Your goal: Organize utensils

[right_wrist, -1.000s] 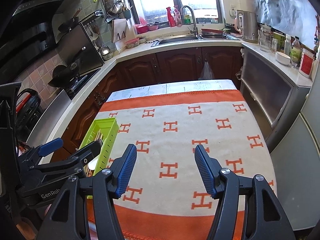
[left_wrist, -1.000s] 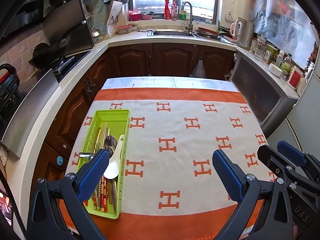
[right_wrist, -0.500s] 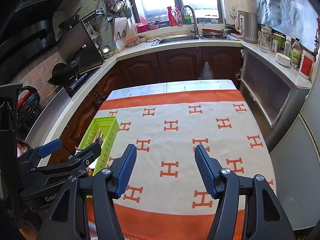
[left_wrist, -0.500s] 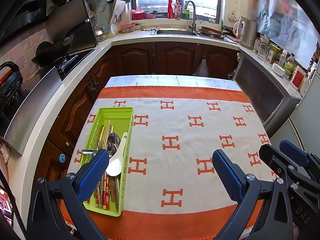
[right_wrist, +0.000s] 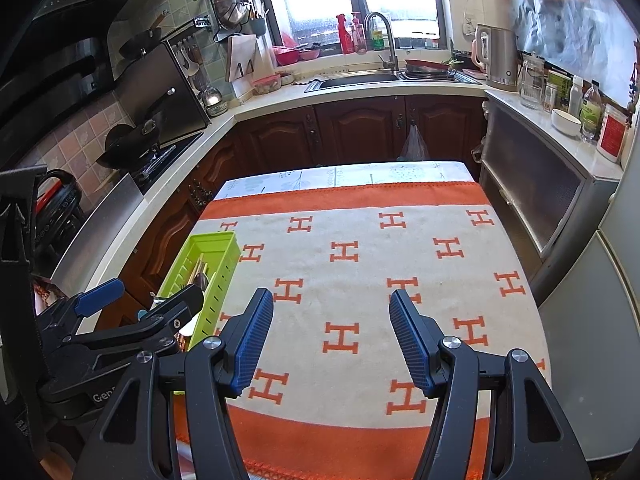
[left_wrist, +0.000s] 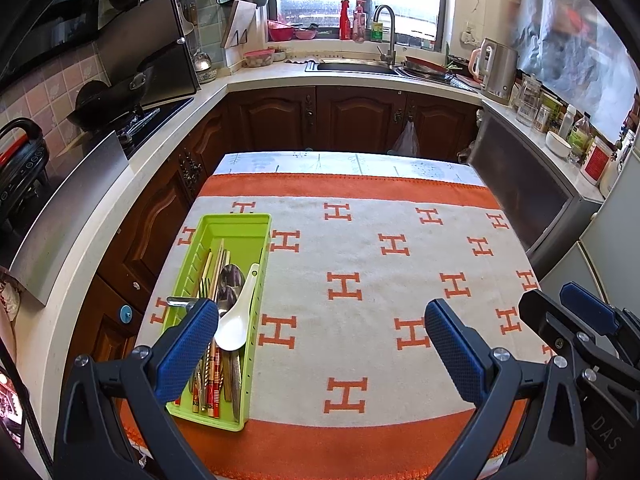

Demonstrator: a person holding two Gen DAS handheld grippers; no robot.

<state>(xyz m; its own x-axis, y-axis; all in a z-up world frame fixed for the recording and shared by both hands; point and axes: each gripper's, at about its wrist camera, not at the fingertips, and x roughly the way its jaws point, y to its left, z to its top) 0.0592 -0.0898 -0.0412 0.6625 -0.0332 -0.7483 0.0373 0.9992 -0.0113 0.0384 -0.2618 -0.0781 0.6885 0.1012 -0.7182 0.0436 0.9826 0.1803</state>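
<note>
Here, the left gripper point(left_wrist: 320, 344) is spread wide with nothing between its blue pads, held above the near edge of the orange-and-cream cloth point(left_wrist: 360, 264). The right gripper point(right_wrist: 332, 338) is likewise spread and empty. At the cloth's left edge lies a green tray point(left_wrist: 236, 222) holding a white spoon point(left_wrist: 234, 328), metal spoons point(left_wrist: 229, 280) and chopsticks point(left_wrist: 214, 264).

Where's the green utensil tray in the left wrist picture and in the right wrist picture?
Left wrist view: the green tray lies lower left on the blanket, partly behind the left finger, with the white spoon in it.
Right wrist view: the tray sits at left of centre, its near end hidden behind the left gripper.
Shared landmark: the sink tap under the window.
</note>
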